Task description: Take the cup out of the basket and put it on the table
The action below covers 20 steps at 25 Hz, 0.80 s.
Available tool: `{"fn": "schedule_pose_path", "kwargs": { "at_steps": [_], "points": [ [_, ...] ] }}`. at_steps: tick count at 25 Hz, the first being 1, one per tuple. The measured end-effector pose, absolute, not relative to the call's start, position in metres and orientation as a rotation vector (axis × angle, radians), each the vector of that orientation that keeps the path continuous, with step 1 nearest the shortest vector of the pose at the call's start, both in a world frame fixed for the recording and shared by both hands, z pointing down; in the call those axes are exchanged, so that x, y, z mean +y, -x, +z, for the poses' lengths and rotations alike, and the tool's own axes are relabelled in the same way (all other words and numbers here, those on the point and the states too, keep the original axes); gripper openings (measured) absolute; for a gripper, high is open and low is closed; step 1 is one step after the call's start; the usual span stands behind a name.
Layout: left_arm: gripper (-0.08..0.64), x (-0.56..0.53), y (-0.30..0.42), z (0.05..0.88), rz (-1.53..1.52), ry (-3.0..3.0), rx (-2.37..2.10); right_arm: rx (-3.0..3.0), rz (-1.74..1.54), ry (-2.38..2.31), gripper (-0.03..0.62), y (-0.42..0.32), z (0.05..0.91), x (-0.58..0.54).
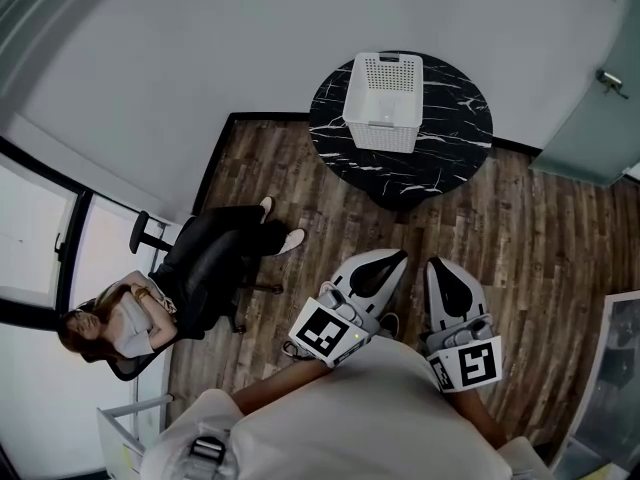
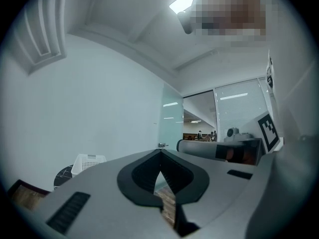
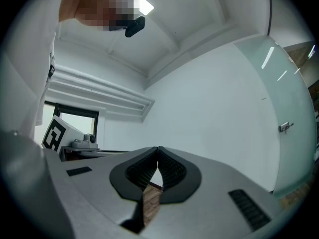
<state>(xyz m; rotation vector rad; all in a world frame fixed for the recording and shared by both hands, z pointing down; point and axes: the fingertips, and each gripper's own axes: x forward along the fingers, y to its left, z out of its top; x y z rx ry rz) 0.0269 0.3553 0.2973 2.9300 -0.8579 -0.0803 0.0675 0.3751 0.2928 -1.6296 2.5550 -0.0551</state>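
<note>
The left gripper and the right gripper are held close to the person's chest, each with its jaws pressed together on nothing. Well apart from them, a white slotted basket stands on the round black marbled table. Whether the cup is inside cannot be made out.

basket contents unclear, door cut off at rt edge
</note>
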Motion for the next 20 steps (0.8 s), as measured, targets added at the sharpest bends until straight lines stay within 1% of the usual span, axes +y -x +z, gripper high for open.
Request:
{"fn": "schedule_pose_path", "kwargs": {
  "at_steps": [12, 20],
  "points": [
    [0.005, 0.344, -0.035, 0.295, -0.095, -2.975, -0.846, 2.546, -0.074, 1.626, 0.008, -0.073, 0.302, 0.365],
    [0.005, 0.290, -0.012, 0.295, -0.132, -2.960, -0.907, 2.592, -0.036, 1.591, 0.008, -0.051, 0.302, 0.310]
  ]
}}
